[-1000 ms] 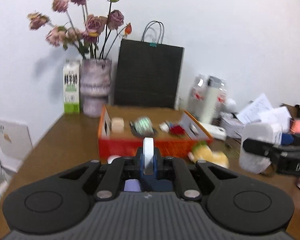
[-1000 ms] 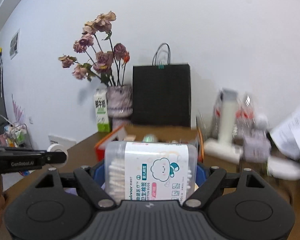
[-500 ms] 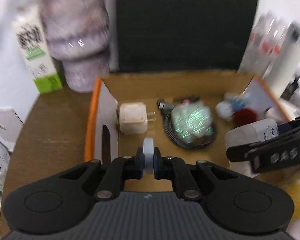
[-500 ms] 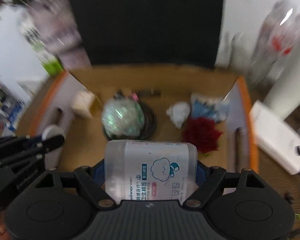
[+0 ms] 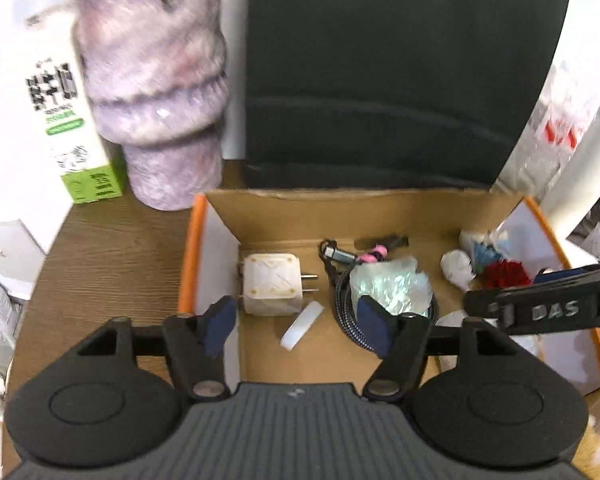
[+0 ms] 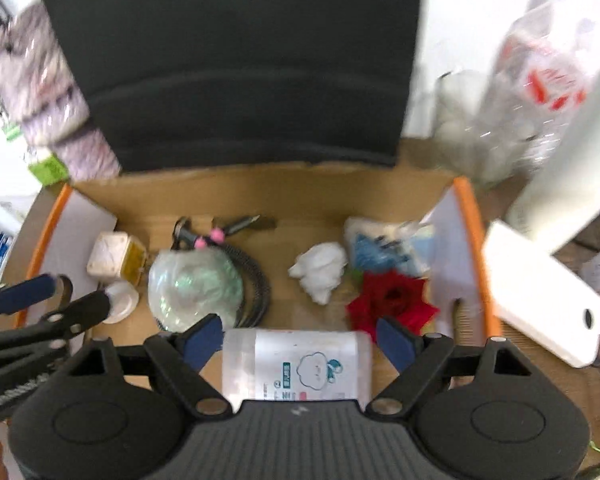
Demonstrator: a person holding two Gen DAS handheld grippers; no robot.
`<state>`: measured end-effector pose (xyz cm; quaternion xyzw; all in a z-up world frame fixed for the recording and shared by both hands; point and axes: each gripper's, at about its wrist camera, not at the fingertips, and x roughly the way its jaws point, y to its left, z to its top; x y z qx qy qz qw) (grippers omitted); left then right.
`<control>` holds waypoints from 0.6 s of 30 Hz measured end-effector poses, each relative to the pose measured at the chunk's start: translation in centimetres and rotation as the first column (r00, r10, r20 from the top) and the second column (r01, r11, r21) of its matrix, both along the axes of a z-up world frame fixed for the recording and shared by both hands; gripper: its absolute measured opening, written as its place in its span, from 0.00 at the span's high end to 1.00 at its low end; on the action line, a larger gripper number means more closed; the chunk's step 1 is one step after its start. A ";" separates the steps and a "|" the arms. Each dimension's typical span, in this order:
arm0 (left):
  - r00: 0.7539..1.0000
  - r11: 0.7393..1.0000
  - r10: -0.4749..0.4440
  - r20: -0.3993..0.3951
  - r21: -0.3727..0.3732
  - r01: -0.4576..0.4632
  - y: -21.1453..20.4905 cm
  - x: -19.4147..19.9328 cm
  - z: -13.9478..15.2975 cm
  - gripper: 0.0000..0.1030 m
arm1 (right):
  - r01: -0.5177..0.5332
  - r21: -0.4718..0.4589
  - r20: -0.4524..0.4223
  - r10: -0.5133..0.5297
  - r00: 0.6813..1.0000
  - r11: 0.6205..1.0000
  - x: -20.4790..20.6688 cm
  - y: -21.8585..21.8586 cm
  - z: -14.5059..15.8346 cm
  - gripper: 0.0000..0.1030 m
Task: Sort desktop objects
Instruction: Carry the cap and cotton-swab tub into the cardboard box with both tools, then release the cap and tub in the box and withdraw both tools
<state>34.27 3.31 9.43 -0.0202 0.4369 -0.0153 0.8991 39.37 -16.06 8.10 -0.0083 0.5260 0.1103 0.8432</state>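
Observation:
An orange-edged cardboard box sits on the wooden desk. My left gripper is open above its left part. A small white tape roll lies loose on the box floor between the open jaws, next to a white charger. My right gripper is open over the box's front middle. The clear cotton swab box lies between its jaws, apart from both pads. The tape roll also shows in the right wrist view, below the left gripper's fingers.
The box also holds a coiled cable, a crumpled clear bag, a white tissue, a blue packet and a red flower. Behind stand a black paper bag, a purple vase and a milk carton. A white phone lies right.
Both grippers moved forward over the box and opened. The left let go of the tape roll, which now lies on the box floor. The right let go of the cotton swab box.

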 end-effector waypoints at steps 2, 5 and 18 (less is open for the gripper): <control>1.000 1.000 0.022 -0.004 -0.001 -0.022 0.4 -0.7 1.2 0.24 | 0.006 0.020 0.019 -0.007 1.000 1.000 -0.8 -0.8 1.5 0.18; 0.998 0.998 0.056 0.001 -0.007 -0.056 0.7 -2.0 2.8 0.21 | 0.005 0.036 0.054 -0.007 0.999 0.999 -2.0 -1.3 3.5 0.17; 0.977 0.989 0.137 0.163 0.035 -0.144 -1.0 -14.2 5.2 0.06 | -0.091 0.056 0.325 0.068 0.943 0.994 -14.7 -3.2 5.7 0.15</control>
